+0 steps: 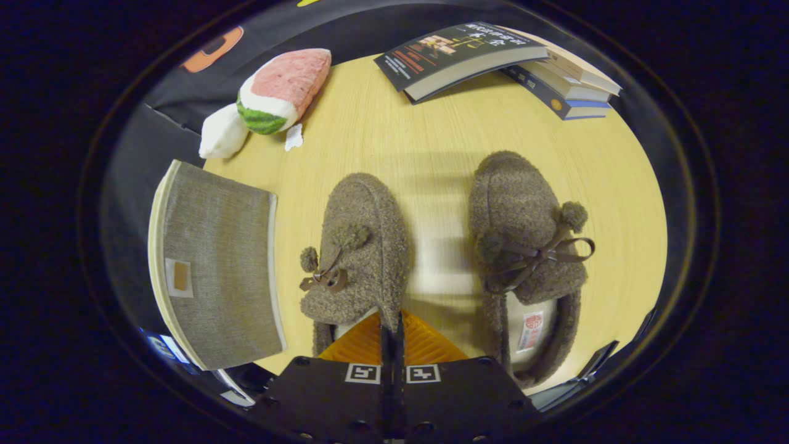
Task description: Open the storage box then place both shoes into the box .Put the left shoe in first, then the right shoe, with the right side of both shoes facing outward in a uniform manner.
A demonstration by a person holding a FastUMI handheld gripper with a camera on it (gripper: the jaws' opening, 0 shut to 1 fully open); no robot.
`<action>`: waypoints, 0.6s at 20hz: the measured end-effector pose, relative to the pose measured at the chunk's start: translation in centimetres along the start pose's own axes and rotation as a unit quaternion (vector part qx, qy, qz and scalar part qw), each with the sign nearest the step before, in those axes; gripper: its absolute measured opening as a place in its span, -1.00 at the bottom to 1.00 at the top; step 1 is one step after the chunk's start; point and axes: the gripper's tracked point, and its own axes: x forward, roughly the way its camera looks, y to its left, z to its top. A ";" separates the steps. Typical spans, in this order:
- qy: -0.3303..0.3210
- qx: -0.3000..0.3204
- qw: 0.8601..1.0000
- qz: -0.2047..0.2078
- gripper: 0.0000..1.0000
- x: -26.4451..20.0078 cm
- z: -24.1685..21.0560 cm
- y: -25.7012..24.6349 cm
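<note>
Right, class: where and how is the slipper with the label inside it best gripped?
Pinch the labelled slipper by its thin collar wall beside the heel opening, from above, one finger inside, one outside. It stands flat on its sole, opening upward; the toe is bulky, the bow loose. The hand-held gripper seems shut on the other slipper at its collar likewise.

Two fuzzy brown shoes: one (pixel 360 246) at 12 o'clock just ahead of the fingers, the other (pixel 527 246) at 1 o'clock. One grey storage box (pixel 216 265) at 10 o'clock. One watermelon plush (pixel 271 98) at 11 o'clock. Three stacked books (pixel 493 61) at 1 o'clock, far back.
</note>
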 end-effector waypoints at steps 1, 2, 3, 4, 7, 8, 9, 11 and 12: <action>-0.004 0.005 1.000 0.006 -0.99 -0.8 0.0 0.1; -0.008 0.011 1.000 0.015 -0.99 -1.7 0.0 0.4; -0.012 0.016 0.999 0.026 -0.99 -2.7 0.1 0.8; -0.016 0.022 0.999 0.037 -0.99 -3.8 0.2 1.3; -0.034 0.015 0.997 0.060 -0.99 -7.6 0.7 3.5; -0.044 0.006 0.997 0.067 -0.99 -8.8 0.9 4.3; -0.054 -0.001 0.996 0.074 -0.99 -10.0 1.1 5.3; -0.069 -0.013 0.993 0.090 -0.99 -12.1 1.2 7.9; -0.073 -0.018 0.992 0.099 -0.99 -13.0 1.2 9.2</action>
